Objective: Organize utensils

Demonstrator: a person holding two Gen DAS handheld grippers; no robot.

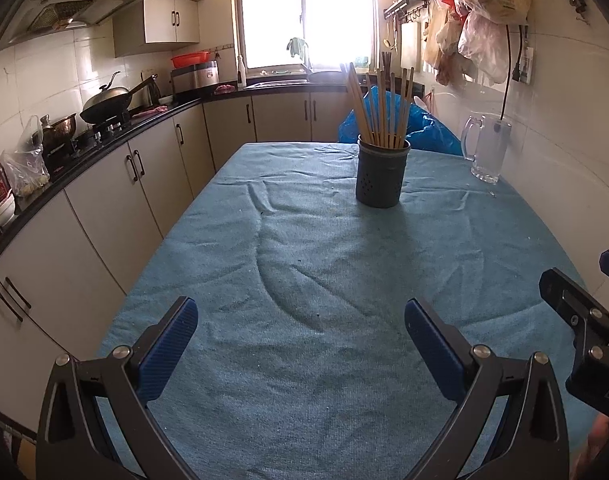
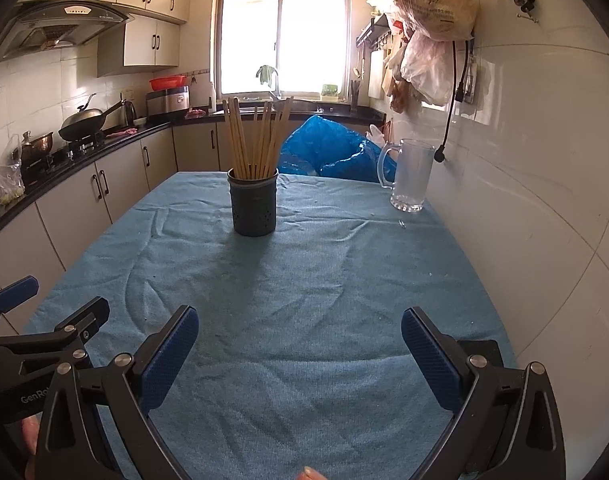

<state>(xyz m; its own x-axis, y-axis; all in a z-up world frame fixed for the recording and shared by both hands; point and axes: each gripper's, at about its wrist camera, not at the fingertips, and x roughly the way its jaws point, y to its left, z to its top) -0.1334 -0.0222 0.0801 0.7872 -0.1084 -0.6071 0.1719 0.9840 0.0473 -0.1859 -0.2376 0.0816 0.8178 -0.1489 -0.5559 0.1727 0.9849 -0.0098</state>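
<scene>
Chopsticks (image 1: 380,108) stand bunched in a dark perforated holder (image 1: 381,176), tips fanning upward, approx. a dozen but exact count can't be told. Holder sits upright on the blue cloth (image 1: 304,280) covering the table, toward the far half, w/ its shadow falling toward the near edge. Same holder (image 2: 254,204) and sticks (image 2: 256,140) show in the right wrist view, a bit left of centre. Clear glass mug (image 1: 488,148) stands far right by the tiled wall, well apart from the holder; a dark cable hangs above it. Blue plastic bag (image 1: 420,124) lies behind the table's far end. Left gripper (image 1: 300,344) hovers low over the near cloth, jaws spread wide, nothing between the blue pads. Right gripper (image 2: 300,344) likewise wide apart and holding nothing; it is just beside the left one, seen at the right edge of the left wrist view. A fingertip pokes in at the bottom of the right wrist view. Left side of the room: counter w/ a wok (image 1: 108,104) on the stove, range hood above, window at the back.
</scene>
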